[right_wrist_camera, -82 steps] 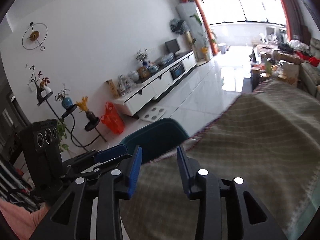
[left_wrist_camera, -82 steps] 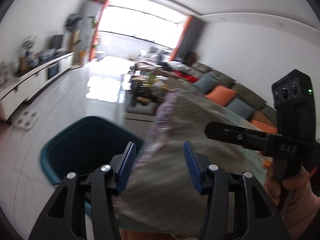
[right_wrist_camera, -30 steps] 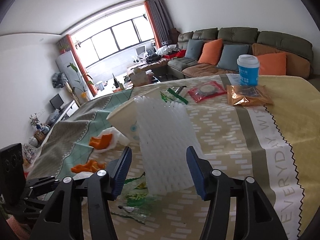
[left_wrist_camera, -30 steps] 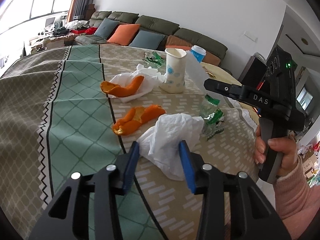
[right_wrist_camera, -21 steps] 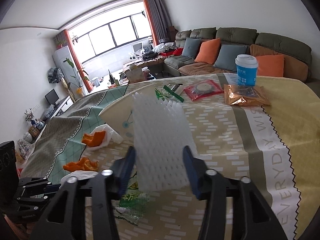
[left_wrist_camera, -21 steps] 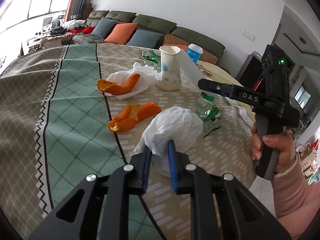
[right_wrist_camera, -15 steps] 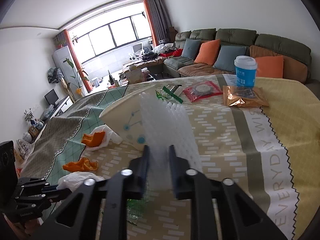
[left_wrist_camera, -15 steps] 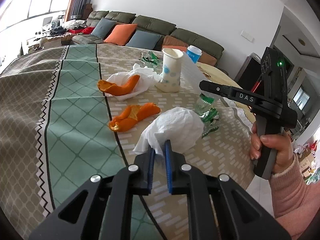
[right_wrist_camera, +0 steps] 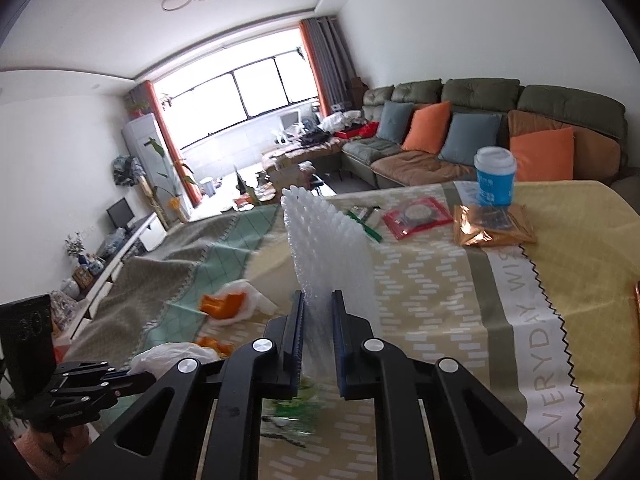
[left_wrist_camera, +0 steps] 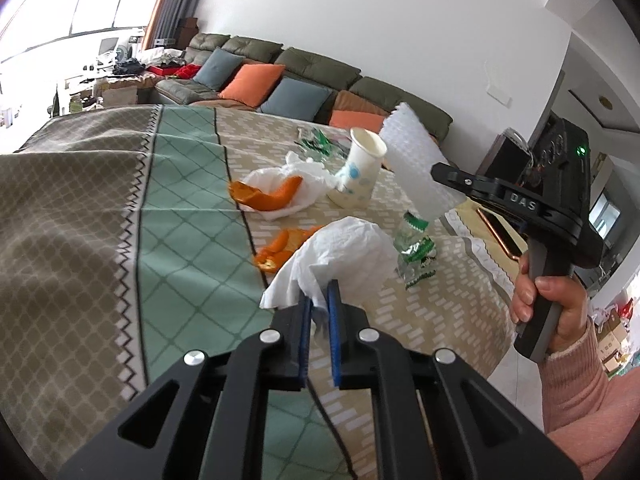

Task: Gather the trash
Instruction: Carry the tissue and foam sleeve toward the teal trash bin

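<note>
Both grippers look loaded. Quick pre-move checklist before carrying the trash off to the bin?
1. Left gripper shut on the crumpled tissue: ok, the paper is pinched between the blue pads.
2. Right gripper shut on the white foam net: ok.
3. Tissue lifted off the tablecloth: cannot tell.
4. Foam net free of the paper cup: cannot tell; in the left wrist view they overlap.
5. Bin in sight: not ok, neither view shows it.
6. Trash left behind: not ok, orange peels, green wrapper and cup remain.
</note>
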### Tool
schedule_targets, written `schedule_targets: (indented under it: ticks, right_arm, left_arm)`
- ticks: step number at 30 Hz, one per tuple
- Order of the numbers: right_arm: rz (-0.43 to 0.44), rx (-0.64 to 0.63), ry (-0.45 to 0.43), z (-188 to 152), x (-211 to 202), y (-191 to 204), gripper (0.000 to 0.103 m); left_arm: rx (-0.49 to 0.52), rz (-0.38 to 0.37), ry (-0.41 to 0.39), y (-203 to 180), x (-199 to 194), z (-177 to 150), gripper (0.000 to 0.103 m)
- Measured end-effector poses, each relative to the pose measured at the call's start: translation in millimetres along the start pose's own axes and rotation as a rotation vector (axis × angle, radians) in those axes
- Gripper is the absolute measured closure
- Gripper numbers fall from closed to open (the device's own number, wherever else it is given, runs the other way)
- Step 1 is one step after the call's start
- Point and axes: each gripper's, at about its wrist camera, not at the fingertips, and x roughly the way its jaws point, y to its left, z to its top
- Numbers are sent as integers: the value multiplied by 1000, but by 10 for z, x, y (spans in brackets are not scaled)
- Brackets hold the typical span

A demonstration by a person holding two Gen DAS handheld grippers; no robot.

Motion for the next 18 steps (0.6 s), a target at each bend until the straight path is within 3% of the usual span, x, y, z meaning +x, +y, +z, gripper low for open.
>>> schedule_targets:
  ticks: [11,18]
  right_arm:
    - [127,-96,-49,131,-138,447,90]
    - [274,-115,-1,116,50,787,90]
  left_arm:
    - [-45,43,-75,213,-370,11,94]
    - [-76,82,-111,347,-588,-26,94]
